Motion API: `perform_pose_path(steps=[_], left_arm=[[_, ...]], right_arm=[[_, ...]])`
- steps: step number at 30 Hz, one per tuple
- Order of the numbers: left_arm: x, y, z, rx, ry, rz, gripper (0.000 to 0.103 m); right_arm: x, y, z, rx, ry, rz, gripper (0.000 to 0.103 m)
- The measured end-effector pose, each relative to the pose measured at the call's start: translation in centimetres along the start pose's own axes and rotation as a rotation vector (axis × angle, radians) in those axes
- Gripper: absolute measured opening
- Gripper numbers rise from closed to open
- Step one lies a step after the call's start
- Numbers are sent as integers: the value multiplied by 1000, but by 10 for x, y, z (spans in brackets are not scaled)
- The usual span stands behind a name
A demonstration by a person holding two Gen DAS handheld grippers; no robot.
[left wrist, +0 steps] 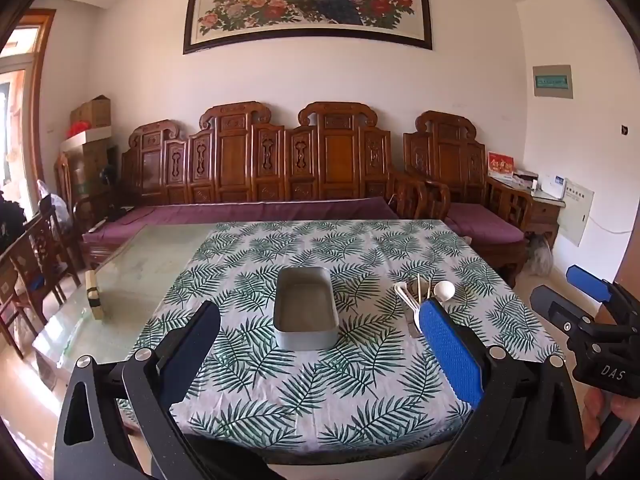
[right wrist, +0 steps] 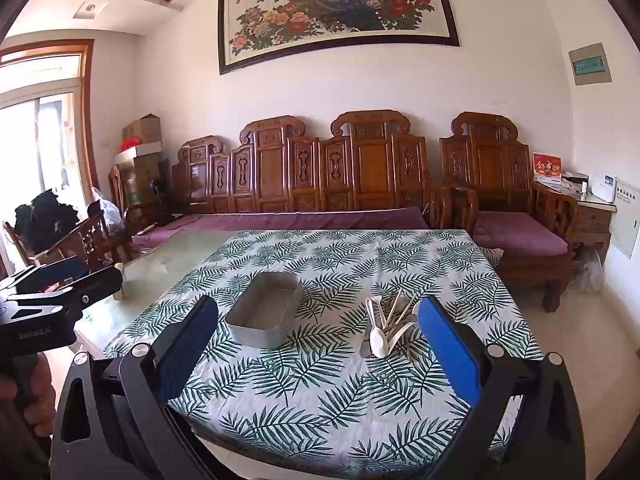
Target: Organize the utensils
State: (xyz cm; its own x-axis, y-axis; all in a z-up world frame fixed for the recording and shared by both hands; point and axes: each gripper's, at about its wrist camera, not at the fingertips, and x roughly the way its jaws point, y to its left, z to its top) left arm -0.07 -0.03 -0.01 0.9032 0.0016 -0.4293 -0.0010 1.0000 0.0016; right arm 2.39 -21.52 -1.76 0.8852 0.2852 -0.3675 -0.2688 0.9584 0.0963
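A grey rectangular metal tray (left wrist: 306, 307) (right wrist: 265, 310) sits empty on the leaf-print tablecloth. To its right lies a pile of utensils (left wrist: 420, 296) (right wrist: 390, 326): white plastic spoons, wooden chopsticks and some metal pieces. My left gripper (left wrist: 320, 328) is open and empty, held above the near part of the table, facing the tray. My right gripper (right wrist: 318, 330) is open and empty, between tray and pile. Each gripper shows at the edge of the other's view, the right one (left wrist: 588, 304) and the left one (right wrist: 68, 280).
The leaf-print cloth (left wrist: 320, 392) covers the right part of a glass-topped table (left wrist: 152, 264). A small block (left wrist: 94, 294) stands on the bare glass at left. A wooden sofa (left wrist: 280, 168) with purple cushions runs behind the table; wooden chairs stand at left.
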Motion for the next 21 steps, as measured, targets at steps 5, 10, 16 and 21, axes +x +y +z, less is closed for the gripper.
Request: perform_pose_path(steps=[5, 10, 16, 21], left_arm=[[1, -2, -1, 2, -2, 2, 97], [0, -1, 1, 4, 0, 1, 97], [0, -1, 0, 5, -1, 3, 97], [0, -1, 1, 7, -1, 1, 97]], right_arm=[[0, -3, 0, -2, -2, 1, 100], [-1, 1, 2, -3, -5, -1, 100], [-6, 0, 5, -3, -7, -1, 100], [-7, 0, 5, -3, -8, -2, 100]])
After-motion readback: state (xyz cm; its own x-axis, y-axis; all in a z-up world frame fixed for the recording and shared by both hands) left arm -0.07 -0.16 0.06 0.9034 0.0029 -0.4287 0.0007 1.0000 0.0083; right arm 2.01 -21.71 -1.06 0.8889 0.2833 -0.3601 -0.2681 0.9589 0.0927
